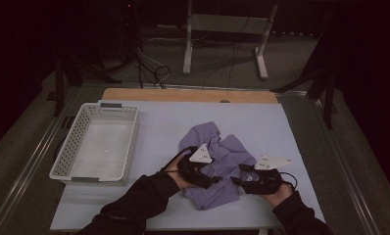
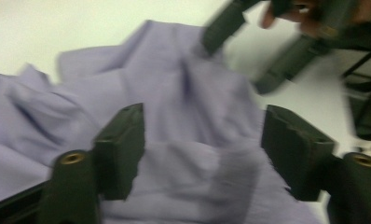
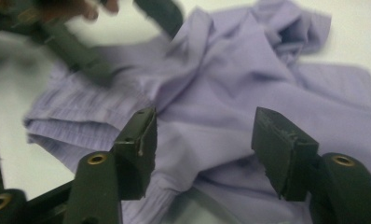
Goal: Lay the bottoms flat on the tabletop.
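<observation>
A crumpled lavender garment [image 1: 217, 161] lies on the white table cover, near the front middle. My left gripper [image 1: 217, 179] hovers over its left side, jaws wide apart above the folds [image 2: 202, 154], gripping nothing. My right gripper [image 1: 234, 181] is at the garment's right front edge, also open over the cloth [image 3: 204, 154]. In the left gripper view the other gripper [image 2: 249, 51] shows blurred at the top right, beside the garment [image 2: 165, 93]. In the right gripper view the garment [image 3: 249, 79] spreads ahead and the other gripper [image 3: 127, 37] is blurred at the top left.
A white perforated basket [image 1: 68, 152] stands on the left side of the table, with nothing in it. The white cover [image 1: 261, 122] stretches behind and right of the garment. A wooden table edge [image 1: 183, 94] runs along the back.
</observation>
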A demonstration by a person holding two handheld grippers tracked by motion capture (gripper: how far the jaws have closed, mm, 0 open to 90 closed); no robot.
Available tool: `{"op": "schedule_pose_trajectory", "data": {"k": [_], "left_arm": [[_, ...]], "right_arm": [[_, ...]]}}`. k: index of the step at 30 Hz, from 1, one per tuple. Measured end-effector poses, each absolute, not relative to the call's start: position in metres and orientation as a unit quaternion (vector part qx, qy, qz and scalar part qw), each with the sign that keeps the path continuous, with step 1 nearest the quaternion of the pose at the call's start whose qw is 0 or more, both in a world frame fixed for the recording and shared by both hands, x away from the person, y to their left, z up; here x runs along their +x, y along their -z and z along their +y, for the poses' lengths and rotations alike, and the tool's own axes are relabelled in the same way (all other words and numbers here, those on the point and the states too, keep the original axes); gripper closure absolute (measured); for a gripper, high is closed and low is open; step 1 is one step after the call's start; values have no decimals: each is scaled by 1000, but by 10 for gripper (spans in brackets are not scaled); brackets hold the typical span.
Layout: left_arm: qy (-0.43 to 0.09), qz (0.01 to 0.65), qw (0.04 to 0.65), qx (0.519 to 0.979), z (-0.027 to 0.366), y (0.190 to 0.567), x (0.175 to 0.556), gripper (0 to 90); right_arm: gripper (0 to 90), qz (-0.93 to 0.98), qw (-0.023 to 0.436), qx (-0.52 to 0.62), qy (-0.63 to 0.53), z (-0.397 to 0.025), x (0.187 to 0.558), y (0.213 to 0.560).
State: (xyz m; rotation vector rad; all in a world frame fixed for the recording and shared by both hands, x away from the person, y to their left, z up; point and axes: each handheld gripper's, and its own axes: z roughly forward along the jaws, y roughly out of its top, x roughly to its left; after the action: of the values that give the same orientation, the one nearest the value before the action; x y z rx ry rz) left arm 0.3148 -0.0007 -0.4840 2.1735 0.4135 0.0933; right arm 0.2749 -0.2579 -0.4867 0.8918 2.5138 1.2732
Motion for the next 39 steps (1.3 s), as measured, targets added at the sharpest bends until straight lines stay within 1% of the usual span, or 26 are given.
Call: {"op": "schedule_pose_trajectory", "data": {"k": [5,7,9,10,12,13,14,16,18,19,20,21,22,23,24,25,26,30,37,38,39], "left_arm": [[-16,154,436,886,2,497,338,355],[1,147,432,890,4,504,344,355],[22,146,427,892,6,511,347,354],[27,144,423,894,7,514,348,354],[39,142,418,897,9,519,348,354],[41,138,407,902,9,521,349,354],[38,132,400,906,9,523,348,355],[46,127,398,908,12,525,347,378],[49,118,399,908,14,525,345,401],[48,114,398,909,15,525,345,432],[37,112,395,911,15,525,344,497],[35,108,393,912,15,525,343,531],[36,105,390,914,15,526,342,598],[35,106,388,915,14,527,341,688],[39,100,384,917,13,528,340,741],[38,97,380,919,12,528,339,829],[38,97,382,918,12,528,338,896],[30,113,399,910,18,520,338,900],[-26,183,426,886,37,503,349,900],[-23,198,433,879,41,500,352,900],[-39,211,436,874,45,497,355,900]], "right_arm": [[362,851,89,301,-420,-259,275,494],[358,852,84,311,-413,-260,277,498],[373,852,76,316,-410,-260,279,501],[404,852,70,317,-411,-260,279,503],[519,854,62,311,-413,-259,279,505],[630,856,58,307,-411,-258,278,505],[718,860,61,302,-406,-257,278,505],[894,867,78,291,-396,-255,278,505],[900,868,82,290,-395,-255,278,504],[900,868,84,290,-393,-255,278,503],[900,867,88,291,-395,-255,278,502],[900,866,89,292,-396,-255,279,502],[900,864,87,294,-399,-255,279,501],[900,863,91,293,-401,-255,279,500],[900,863,93,292,-401,-255,279,499],[900,862,92,292,-403,-254,279,499],[900,861,91,293,-405,-254,278,498],[900,857,95,294,-413,-257,278,493],[900,848,111,310,-416,-267,285,486],[900,847,115,313,-414,-268,287,485],[900,844,113,319,-416,-269,290,483]]}}
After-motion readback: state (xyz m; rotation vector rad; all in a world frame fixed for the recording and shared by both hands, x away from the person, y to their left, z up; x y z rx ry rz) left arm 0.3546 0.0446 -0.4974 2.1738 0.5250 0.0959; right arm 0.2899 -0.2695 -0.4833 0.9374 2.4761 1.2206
